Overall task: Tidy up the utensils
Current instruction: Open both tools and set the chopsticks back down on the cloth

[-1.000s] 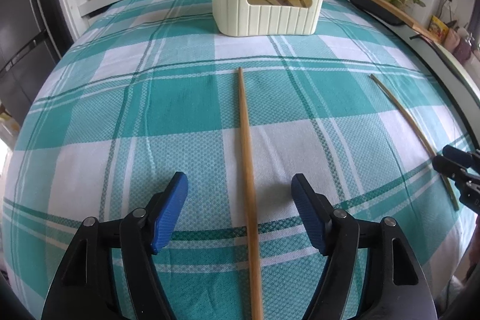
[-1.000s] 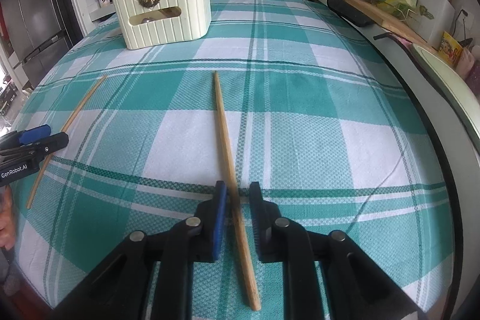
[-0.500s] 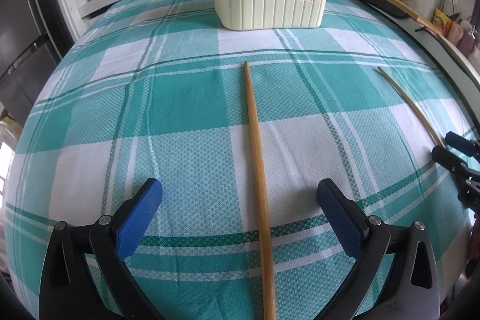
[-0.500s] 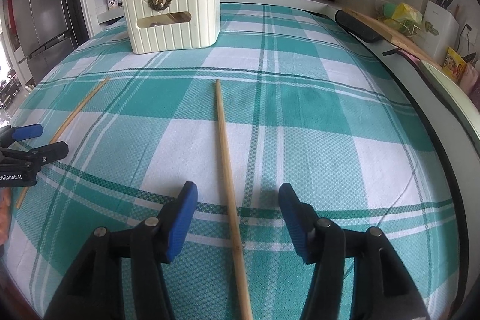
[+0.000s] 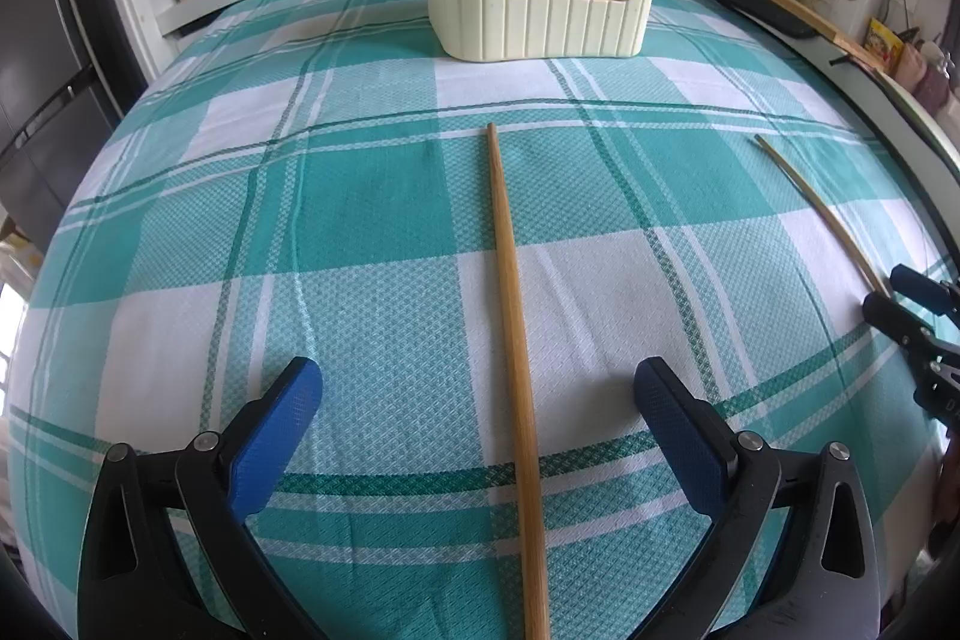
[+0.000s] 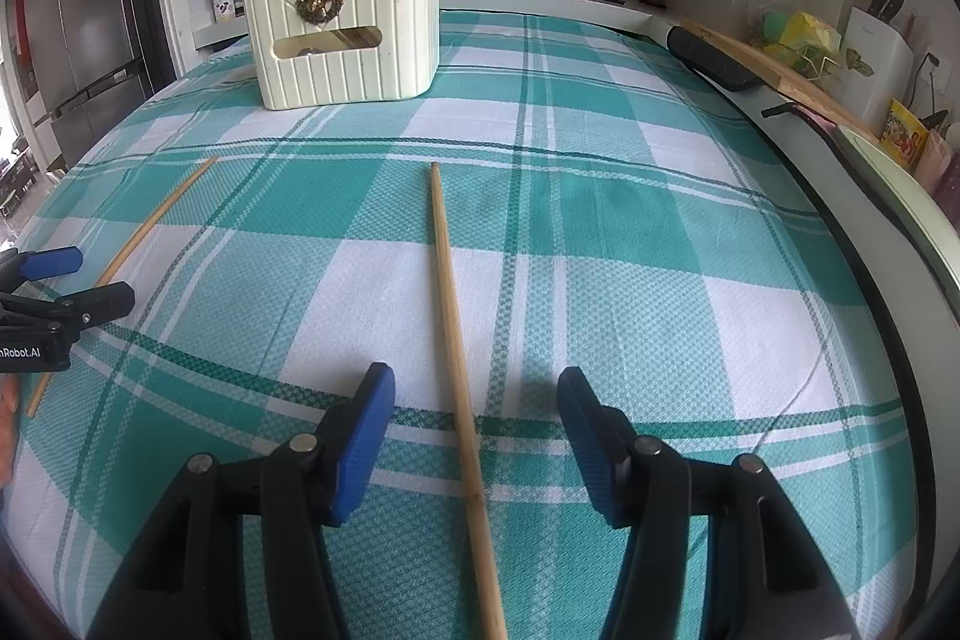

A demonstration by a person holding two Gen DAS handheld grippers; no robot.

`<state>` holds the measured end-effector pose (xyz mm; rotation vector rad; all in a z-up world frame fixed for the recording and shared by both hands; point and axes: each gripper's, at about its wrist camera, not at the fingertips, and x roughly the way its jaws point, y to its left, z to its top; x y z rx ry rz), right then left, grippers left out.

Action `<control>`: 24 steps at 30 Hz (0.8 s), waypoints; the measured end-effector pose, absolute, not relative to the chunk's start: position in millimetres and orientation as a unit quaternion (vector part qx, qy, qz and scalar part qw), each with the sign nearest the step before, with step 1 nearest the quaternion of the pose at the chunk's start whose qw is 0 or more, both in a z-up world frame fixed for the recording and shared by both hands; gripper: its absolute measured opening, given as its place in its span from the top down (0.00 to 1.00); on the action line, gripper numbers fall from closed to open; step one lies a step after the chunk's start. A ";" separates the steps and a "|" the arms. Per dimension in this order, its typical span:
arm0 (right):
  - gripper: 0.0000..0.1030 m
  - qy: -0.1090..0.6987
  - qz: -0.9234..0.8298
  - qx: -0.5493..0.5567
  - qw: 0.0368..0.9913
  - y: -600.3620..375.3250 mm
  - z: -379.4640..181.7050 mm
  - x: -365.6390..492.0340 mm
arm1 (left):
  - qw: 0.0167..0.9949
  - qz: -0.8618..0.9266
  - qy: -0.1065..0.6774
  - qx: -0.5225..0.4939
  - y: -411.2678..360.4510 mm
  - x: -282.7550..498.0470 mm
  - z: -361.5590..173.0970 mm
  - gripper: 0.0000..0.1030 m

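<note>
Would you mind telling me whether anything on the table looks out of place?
Two chopsticks lie loose on the checked tablecloth rather than in the cream holder. One chopstick lies between the open left hand-held gripper fingers; the other chopstick lies between the open right hand-held gripper fingers. Nothing looks spilled or damaged.

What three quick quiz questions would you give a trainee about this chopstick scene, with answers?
1. True or false: the left gripper is open, with the left chopstick lying on the cloth between its fingers.
2. The right gripper is: A) shut on the right chopstick; B) open astride it; C) inside the holder.
3. Fill in: the number of chopsticks lying on the cloth, not yet in the holder, is ___.
Key: 1 true; 2 B; 3 two.
</note>
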<state>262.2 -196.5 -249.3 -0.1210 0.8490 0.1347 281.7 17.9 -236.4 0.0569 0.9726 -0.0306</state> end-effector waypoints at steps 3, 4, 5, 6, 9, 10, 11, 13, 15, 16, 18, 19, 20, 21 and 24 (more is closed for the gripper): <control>0.43 0.411 0.065 -0.058 0.907 -196.4 -249.3 262.1 | 0.884 -0.015 0.467 0.027 18.0 281.6 -236.4 0.01; 0.43 0.411 0.065 -0.058 0.907 -196.4 -249.3 262.1 | 0.884 -0.015 0.467 0.027 18.0 281.5 -236.5 0.01; 0.43 0.411 0.066 -0.058 0.907 -196.5 -249.3 262.1 | 0.883 -0.015 0.468 0.027 18.1 281.4 -236.6 0.01; 0.43 0.412 0.066 -0.056 0.907 -197.0 -249.2 262.4 | 0.883 -0.015 0.468 0.026 18.2 281.4 -236.6 0.01; 0.43 0.416 0.071 -0.048 0.906 -199.6 -248.7 264.1 | 0.880 -0.023 0.473 0.026 18.3 283.0 -235.8 0.01; 0.43 0.419 0.075 -0.049 0.904 -200.3 -248.1 265.2 | 0.878 -0.033 0.478 0.029 18.7 284.5 -234.8 0.01; 0.43 0.426 0.083 -0.052 0.899 -201.2 -247.0 267.3 | 0.873 -0.045 0.484 0.032 19.8 286.4 -233.7 0.01; 0.43 0.452 0.108 -0.062 0.883 -203.9 -244.2 273.8 | 0.865 -0.067 0.497 0.028 24.4 291.6 -229.9 0.01; 0.44 0.482 0.130 -0.068 0.864 -207.6 -241.0 281.8 | 0.858 -0.083 0.507 0.014 31.8 299.5 -225.9 0.02; 0.44 0.494 0.138 -0.068 0.856 -209.8 -239.4 286.2 | 0.854 -0.087 0.513 0.011 34.4 304.9 -224.9 0.02; 0.44 0.514 0.144 -0.076 0.842 -211.6 -238.5 297.2 | 0.845 -0.092 0.527 0.020 34.6 317.6 -224.9 0.03; 0.44 0.523 0.148 -0.083 0.835 -210.7 -238.9 304.0 | 0.840 -0.095 0.533 0.029 32.6 323.9 -225.6 0.06; 0.44 0.529 0.151 -0.092 0.830 -208.4 -238.9 310.5 | 0.836 -0.096 0.538 0.042 29.6 329.5 -226.6 0.09; 0.44 0.534 0.154 -0.102 0.825 -204.8 -238.7 317.6 | 0.834 -0.095 0.541 0.059 25.8 335.2 -227.2 0.10; 0.44 0.540 0.168 -0.126 0.815 -188.7 -239.0 342.2 | 0.825 -0.103 0.549 0.087 13.9 351.6 -227.2 0.17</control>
